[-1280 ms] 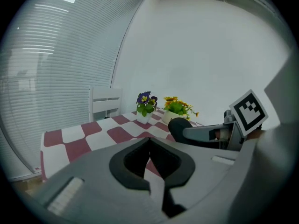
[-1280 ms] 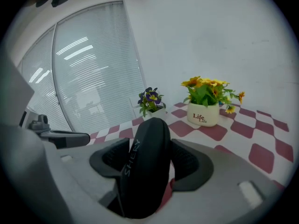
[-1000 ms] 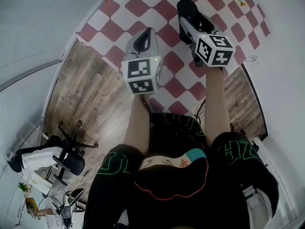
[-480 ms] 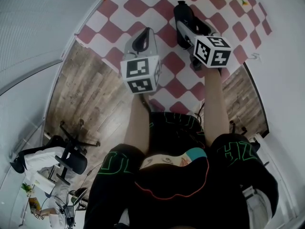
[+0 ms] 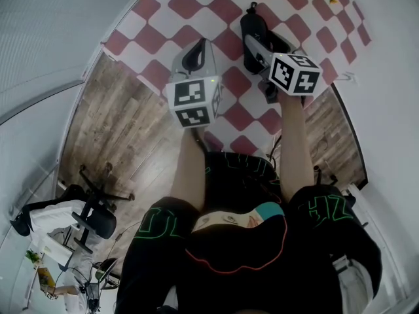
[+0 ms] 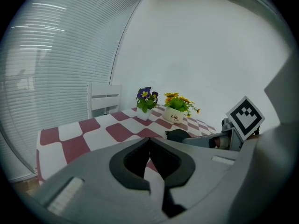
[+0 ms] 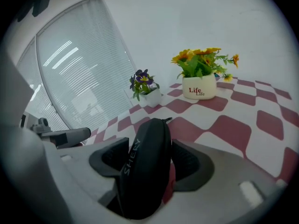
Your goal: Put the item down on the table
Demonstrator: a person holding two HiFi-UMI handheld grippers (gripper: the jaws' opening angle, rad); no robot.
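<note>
Head view: right gripper (image 5: 257, 41) clamped on black case (image 5: 252, 19). Case sits at its 12 o'clock, long axis roughly 12–6, over checkered desk (image 5: 196, 8). Left gripper (image 5: 195, 56) at 9 o'clock of right one, near desk edge.

Left gripper view: jaws together, nothing between. Case at 2 o'clock, low over desk; contact unclear.

Right gripper view: case fills jaw gap. Bare checkered surface ahead. Yellow flower pot (image 7: 198, 85) at 1 o'clock, purple flower pot (image 7: 145, 96) at 12, both well apart. Blinds (image 7: 79, 78) at 10. Straight lowering likely enough.
</note>
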